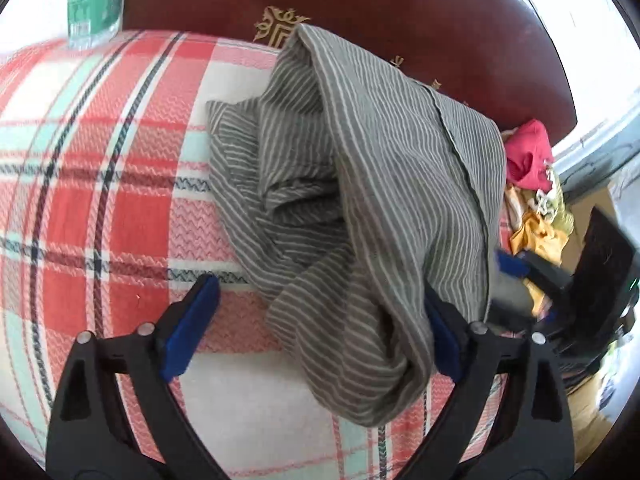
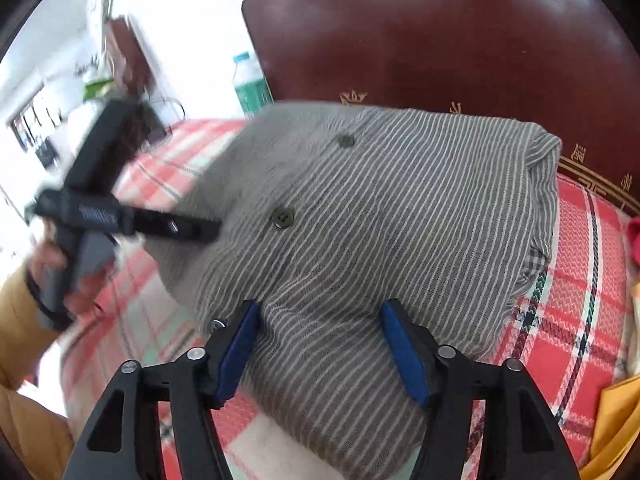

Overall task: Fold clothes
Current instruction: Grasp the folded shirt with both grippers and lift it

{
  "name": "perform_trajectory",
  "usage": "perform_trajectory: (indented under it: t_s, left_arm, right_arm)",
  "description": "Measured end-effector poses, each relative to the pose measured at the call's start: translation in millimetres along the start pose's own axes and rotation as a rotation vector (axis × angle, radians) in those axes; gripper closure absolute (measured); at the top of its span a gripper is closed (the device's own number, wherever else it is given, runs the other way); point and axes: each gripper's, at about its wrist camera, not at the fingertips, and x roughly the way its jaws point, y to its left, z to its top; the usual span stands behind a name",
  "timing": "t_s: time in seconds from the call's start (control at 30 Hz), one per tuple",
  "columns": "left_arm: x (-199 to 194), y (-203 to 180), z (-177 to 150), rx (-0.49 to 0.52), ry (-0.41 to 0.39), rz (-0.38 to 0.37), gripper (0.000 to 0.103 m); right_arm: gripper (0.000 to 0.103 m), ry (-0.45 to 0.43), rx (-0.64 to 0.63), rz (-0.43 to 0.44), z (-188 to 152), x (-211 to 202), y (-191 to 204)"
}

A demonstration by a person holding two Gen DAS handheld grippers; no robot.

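A grey shirt with thin white stripes (image 1: 360,208) lies bunched on a red, white and mint plaid blanket (image 1: 100,160). In the right wrist view the shirt (image 2: 380,220) shows two dark buttons and lies flatter. My left gripper (image 1: 320,320) is open, its blue pads wide apart, with a fold of the shirt lying between them. My right gripper (image 2: 320,344) is open, its pads on either side of a raised fold at the shirt's near edge. The left gripper also shows in the right wrist view (image 2: 188,230), blurred, at the shirt's left side, held by a hand.
A dark red-brown headboard (image 1: 400,20) stands behind the blanket. A pile of red and yellow clothes (image 1: 532,192) lies to the right of the shirt. A green and white pack (image 1: 96,0) stands at the back left. My right gripper shows blurred at the shirt's right edge (image 1: 560,280).
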Motion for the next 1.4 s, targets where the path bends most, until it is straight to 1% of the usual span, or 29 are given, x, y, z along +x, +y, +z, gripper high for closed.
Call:
perform_trajectory:
  t_s: [0.07,0.1,0.13,0.17,0.2,0.23,0.27,0.37,0.47,0.5,0.57,0.6,0.63,0.67,0.7,0.73,0.77,0.8,0.83,0.87,0.93,0.97,1.0,1.1,1.23,1.4]
  left_arm:
    - [-2.5,7.6,1.9,-0.035,0.016,-0.033,0.009]
    - [-3.8,11.4,2.9,-0.053,0.025,-0.049,0.009]
    - [-5.0,14.9,3.7,-0.070,0.033,-0.064,0.009]
    - [-5.4,15.5,3.1,-0.073,0.042,-0.067,0.008]
    - [-5.7,15.9,2.5,-0.076,0.051,-0.070,0.007]
    - [-4.4,13.4,2.0,-0.063,0.061,-0.065,0.006]
    - [-2.3,9.6,0.8,-0.043,0.075,-0.063,0.000]
    - [2.5,2.3,1.9,-0.023,0.103,-0.045,0.001]
    - [3.4,5.4,6.4,-0.056,0.124,-0.082,0.001]
    - [3.7,6.8,8.2,-0.072,0.132,-0.102,0.001]
    - [5.0,8.3,9.3,-0.097,0.152,-0.166,0.001]
    - [5.7,7.3,9.1,-0.097,0.157,-0.183,0.003]
    - [6.4,7.2,9.1,-0.104,0.154,-0.195,0.009]
    - [7.2,7.1,9.0,-0.111,0.151,-0.207,0.012]
    - [7.9,7.5,9.1,-0.121,0.148,-0.219,0.014]
    - [8.9,12.6,10.2,-0.160,0.144,-0.239,0.017]
    - [9.7,17.8,11.2,-0.198,0.140,-0.260,0.024]
    - [9.1,23.5,10.7,-0.229,0.143,-0.280,0.029]
    - [8.5,29.1,10.3,-0.261,0.145,-0.301,0.041]
    - [7.9,34.3,9.8,-0.291,0.148,-0.322,0.051]
    - [7.3,36.9,7.3,-0.324,0.158,-0.360,0.056]
    - [3.0,37.6,6.3,-0.328,0.153,-0.379,0.057]
    - [-1.1,37.6,6.4,-0.333,0.146,-0.385,0.057]
    - [-21.1,37.9,4.6,-0.338,0.126,-0.415,0.057]
    - [-55.7,36.9,-0.2,-0.320,0.102,-0.448,0.057]
    - [-121.4,41.3,-11.6,-0.295,0.038,-0.459,0.057]
  right_arm:
    - [0.033,-0.039,0.076,0.047,4.0,-19.9,-12.5]
    - [0.028,-0.069,0.119,0.070,4.7,-27.4,-19.5]
    - [0.025,-0.096,0.165,0.070,3.2,-34.6,-28.5]
    - [0.021,-0.120,0.213,0.059,0.8,-42.4,-38.4]
    - [0.018,-0.130,0.268,0.049,-2.7,-46.8,-49.8]
    - [0.018,-0.133,0.327,0.040,-6.8,-49.6,-62.1]
    - [0.017,-0.123,0.382,0.048,-9.8,-45.5,-72.3]
    - [0.017,-0.075,0.515,0.127,-21.9,-26.3,-93.5]
    - [0.017,-0.069,0.551,0.212,-19.0,-0.4,-93.8]
    - [0.017,-0.069,0.560,0.239,-17.2,8.7,-93.2]
    - [0.015,-0.064,0.569,0.264,-12.3,19.2,-91.4]
    - [0.015,-0.061,0.573,0.273,-9.7,23.7,-90.4]
    - [0.015,-0.058,0.576,0.283,-7.1,28.2,-89.4]
    - [0.015,-0.054,0.580,0.292,-4.5,32.6,-88.4]
    - [0.016,-0.051,0.584,0.301,-1.9,37.1,-87.4]
    - [0.018,-0.048,0.587,0.311,0.7,41.6,-86.4]
    - [0.027,-0.045,0.591,0.320,3.3,46.0,-85.4]
    - [0.042,-0.042,0.595,0.329,5.9,50.5,-84.4]
    - [0.048,-0.039,0.598,0.339,8.6,55.0,-83.4]
    - [0.054,-0.036,0.602,0.348,11.2,59.4,-82.4]
    - [0.061,-0.039,0.629,0.377,12.1,56.2,-84.4]
    - [0.068,-0.053,0.653,0.401,11.6,52.9,-85.4]
    - [0.071,-0.072,0.680,0.431,10.9,49.4,-86.2]
    - [0.076,-0.106,0.713,0.490,12.2,38.3,-78.7]
    - [0.076,-0.137,0.706,0.544,19.7,17.6,-54.7]
    - [0.077,-0.176,0.661,0.596,38.1,-9.0,-9.4]
